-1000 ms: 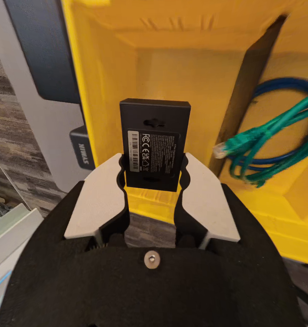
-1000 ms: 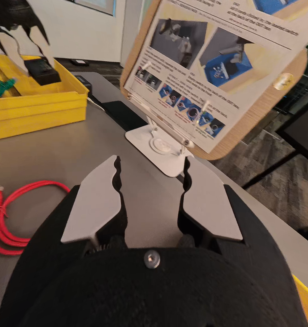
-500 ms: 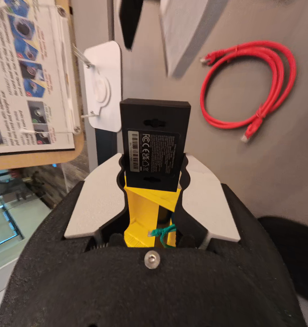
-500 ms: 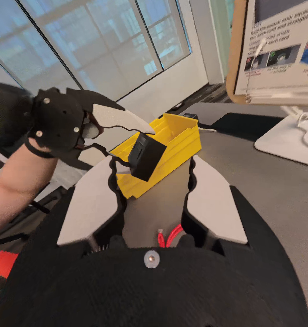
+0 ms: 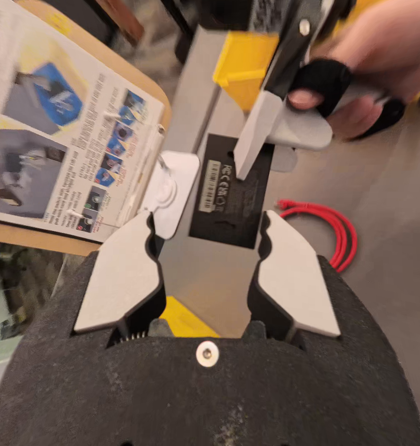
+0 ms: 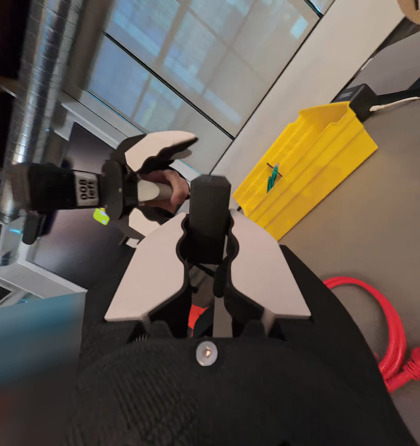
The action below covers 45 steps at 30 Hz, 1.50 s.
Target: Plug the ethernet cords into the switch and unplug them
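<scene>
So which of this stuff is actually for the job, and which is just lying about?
For the job:
- black switch, clamped in the right gripper
- left gripper, open
- red ethernet cord on the table
- green ethernet cord in the yellow bin

Just lying about:
- instruction sheet on a white stand
- black box behind the bin

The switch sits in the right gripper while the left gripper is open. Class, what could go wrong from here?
1. The right gripper is shut on only one end of the black switch, so it may pivot or slip when a plug is pushed in.
2. The open left gripper is close to the switch and could bump it.
3. The red cord is bundled and may drag when lifted.
</scene>
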Each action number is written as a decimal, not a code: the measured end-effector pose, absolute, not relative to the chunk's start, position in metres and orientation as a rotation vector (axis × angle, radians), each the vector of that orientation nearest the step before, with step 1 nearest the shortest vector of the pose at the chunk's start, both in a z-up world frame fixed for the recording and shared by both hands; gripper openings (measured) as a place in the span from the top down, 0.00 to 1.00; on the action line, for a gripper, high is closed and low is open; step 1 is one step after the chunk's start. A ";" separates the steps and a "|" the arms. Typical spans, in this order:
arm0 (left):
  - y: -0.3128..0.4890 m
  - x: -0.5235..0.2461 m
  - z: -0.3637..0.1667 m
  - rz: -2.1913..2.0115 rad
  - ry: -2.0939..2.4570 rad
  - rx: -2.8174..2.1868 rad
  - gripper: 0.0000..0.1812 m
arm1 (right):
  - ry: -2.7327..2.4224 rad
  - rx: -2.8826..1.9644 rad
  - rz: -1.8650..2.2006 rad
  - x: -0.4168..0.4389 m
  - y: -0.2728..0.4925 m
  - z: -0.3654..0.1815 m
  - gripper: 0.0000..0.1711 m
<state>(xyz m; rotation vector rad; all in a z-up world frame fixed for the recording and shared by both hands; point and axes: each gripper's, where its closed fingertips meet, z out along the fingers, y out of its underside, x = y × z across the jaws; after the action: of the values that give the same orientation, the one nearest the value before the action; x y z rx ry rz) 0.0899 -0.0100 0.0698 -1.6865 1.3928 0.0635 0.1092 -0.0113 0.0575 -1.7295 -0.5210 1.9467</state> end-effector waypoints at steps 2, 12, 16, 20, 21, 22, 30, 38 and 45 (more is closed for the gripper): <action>-0.015 0.083 0.084 0.004 1.298 -1.592 0.50 | -0.487 -1.689 1.999 0.117 -0.008 0.065 0.84; -0.021 0.109 0.067 -0.247 1.234 -1.391 0.54 | -0.427 -1.577 2.327 0.118 -0.018 0.077 0.84; -0.022 0.110 0.066 -0.335 1.218 -1.340 0.63 | -0.439 -1.590 2.366 0.114 -0.020 0.071 0.84; -0.019 0.105 0.062 -0.420 1.194 -1.387 0.63 | -0.493 -1.609 2.279 0.110 -0.017 0.067 0.82; -0.019 0.104 0.063 -0.474 1.178 -1.421 0.64 | -0.532 -1.610 2.230 0.109 -0.018 0.068 0.81; -0.019 0.101 0.065 -0.539 1.153 -1.444 0.63 | -0.583 -1.597 2.173 0.108 -0.020 0.070 0.79; -0.026 0.082 0.094 -0.939 0.951 -1.489 0.64 | -0.930 -1.335 1.048 0.125 -0.011 0.093 0.60; -0.020 0.089 0.079 -1.080 0.838 -1.652 0.65 | -1.308 -1.035 0.465 0.097 -0.051 0.070 0.54; 0.002 0.075 0.072 -1.142 0.657 -1.716 0.65 | -1.101 -1.200 0.379 0.060 -0.027 0.032 0.51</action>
<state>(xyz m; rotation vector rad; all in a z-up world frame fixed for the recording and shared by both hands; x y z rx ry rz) 0.0748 0.0023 0.0715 -1.7156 0.6573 -1.1422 0.0596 -0.0273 0.0321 -1.1996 -1.1011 0.3793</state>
